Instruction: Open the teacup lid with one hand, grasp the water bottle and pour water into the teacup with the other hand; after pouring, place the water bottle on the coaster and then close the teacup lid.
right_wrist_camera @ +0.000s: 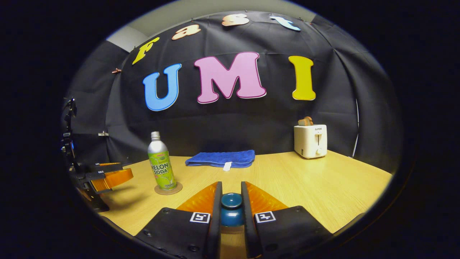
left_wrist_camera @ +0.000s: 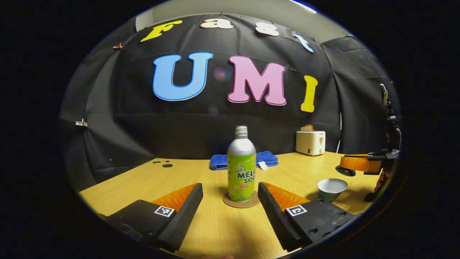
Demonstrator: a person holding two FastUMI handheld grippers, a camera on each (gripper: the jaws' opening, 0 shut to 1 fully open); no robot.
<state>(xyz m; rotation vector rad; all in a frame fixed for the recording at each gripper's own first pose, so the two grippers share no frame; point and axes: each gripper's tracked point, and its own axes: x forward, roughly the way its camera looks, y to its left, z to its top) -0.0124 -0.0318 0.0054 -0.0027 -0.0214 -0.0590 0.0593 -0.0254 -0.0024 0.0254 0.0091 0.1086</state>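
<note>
A silver and green soda bottle (left_wrist_camera: 241,167) stands upright on a round brown coaster (left_wrist_camera: 241,202) in the left gripper view, just beyond my left gripper (left_wrist_camera: 230,196), which is open and apart from it. An open teacup (left_wrist_camera: 332,189) sits to the right on the table. Above and right of the cup, the right gripper (left_wrist_camera: 346,167) holds the dark blue lid (left_wrist_camera: 345,171) in the air. In the right gripper view, my right gripper (right_wrist_camera: 231,196) is shut on the teacup lid (right_wrist_camera: 231,208) by its knob. The bottle (right_wrist_camera: 161,163) and coaster (right_wrist_camera: 168,189) lie to the left, with the left gripper (right_wrist_camera: 111,178) beside them.
A folded blue towel (right_wrist_camera: 221,158) lies at the back of the wooden table (right_wrist_camera: 323,187). A white toaster (right_wrist_camera: 311,141) with bread in it stands at the back right. Black cloth walls the booth.
</note>
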